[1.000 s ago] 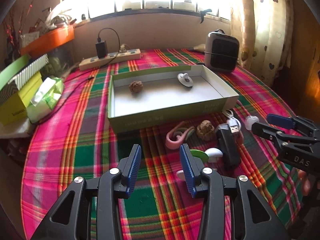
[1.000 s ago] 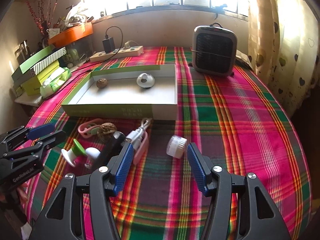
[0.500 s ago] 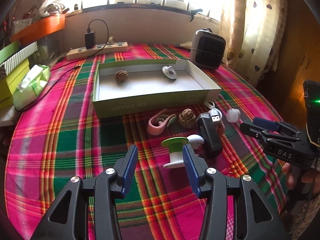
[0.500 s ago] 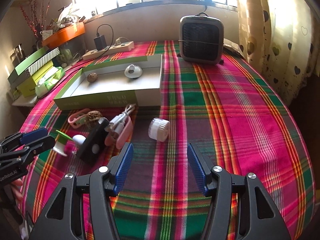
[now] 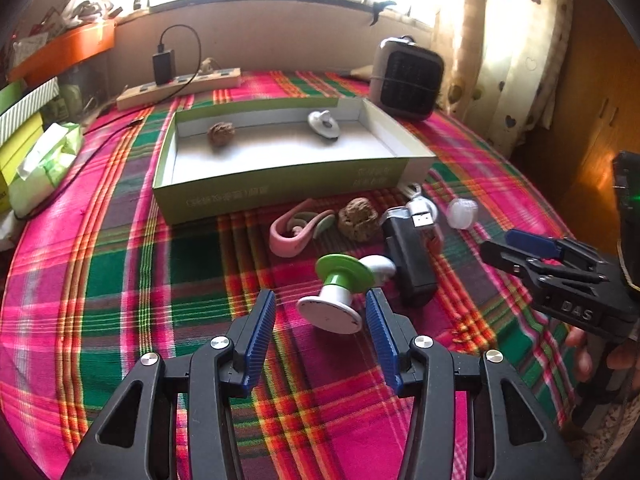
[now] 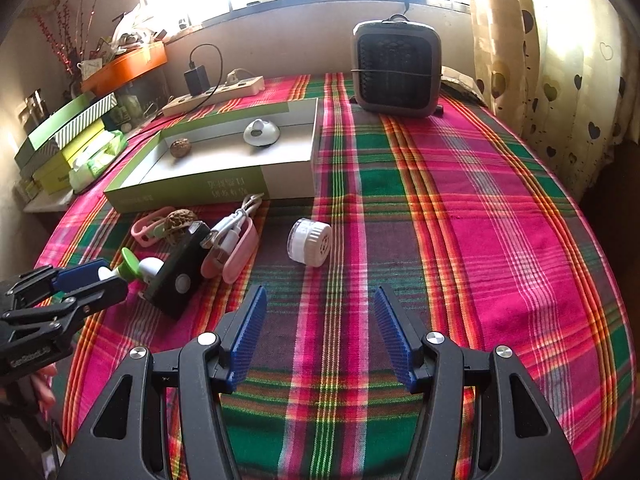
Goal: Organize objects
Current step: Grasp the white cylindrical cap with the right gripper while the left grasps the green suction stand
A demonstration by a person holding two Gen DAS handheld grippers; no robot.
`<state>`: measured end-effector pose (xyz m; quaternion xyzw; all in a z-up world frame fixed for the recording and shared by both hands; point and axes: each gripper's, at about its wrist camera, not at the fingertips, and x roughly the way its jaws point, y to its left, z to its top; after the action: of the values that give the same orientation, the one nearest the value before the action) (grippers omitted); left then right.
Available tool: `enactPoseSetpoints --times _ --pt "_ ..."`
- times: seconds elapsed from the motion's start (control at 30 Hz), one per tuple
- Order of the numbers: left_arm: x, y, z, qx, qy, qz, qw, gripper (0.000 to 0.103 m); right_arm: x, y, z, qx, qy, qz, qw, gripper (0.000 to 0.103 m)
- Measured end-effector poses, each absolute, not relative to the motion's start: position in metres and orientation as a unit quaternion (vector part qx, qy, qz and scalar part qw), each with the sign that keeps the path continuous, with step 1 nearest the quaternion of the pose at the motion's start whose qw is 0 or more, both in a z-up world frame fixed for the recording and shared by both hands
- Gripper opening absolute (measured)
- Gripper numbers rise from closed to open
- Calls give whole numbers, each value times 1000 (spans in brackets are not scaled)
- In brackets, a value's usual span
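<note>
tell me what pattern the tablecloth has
Plaid: the tablecloth is checked in pink, green and orange stripes, clearest in the right wrist view.

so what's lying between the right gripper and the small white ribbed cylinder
Nothing: in the right wrist view only bare plaid tablecloth lies between the open right gripper and the small white ribbed cylinder.

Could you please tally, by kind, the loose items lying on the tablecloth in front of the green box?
Walnut: 1
Pink clip: 1
Green-and-white suction hook: 1
Black device: 1
White USB cable in pink holder: 1
White round cap: 1
Total: 6
</note>
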<state>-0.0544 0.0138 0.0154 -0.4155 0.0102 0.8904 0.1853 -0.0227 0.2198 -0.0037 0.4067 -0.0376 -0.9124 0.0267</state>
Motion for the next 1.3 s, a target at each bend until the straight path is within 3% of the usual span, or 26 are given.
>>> enactPoseSetpoints --times 1.2,1.3 --pt "-87 -9 8 -423 -3 896 135 45 -72 211 -10 431 -24 -902 -1 57" --pt "-88 -9 8 -423 1 896 133 44 -72 211 -10 429 -22 -903 -2 44"
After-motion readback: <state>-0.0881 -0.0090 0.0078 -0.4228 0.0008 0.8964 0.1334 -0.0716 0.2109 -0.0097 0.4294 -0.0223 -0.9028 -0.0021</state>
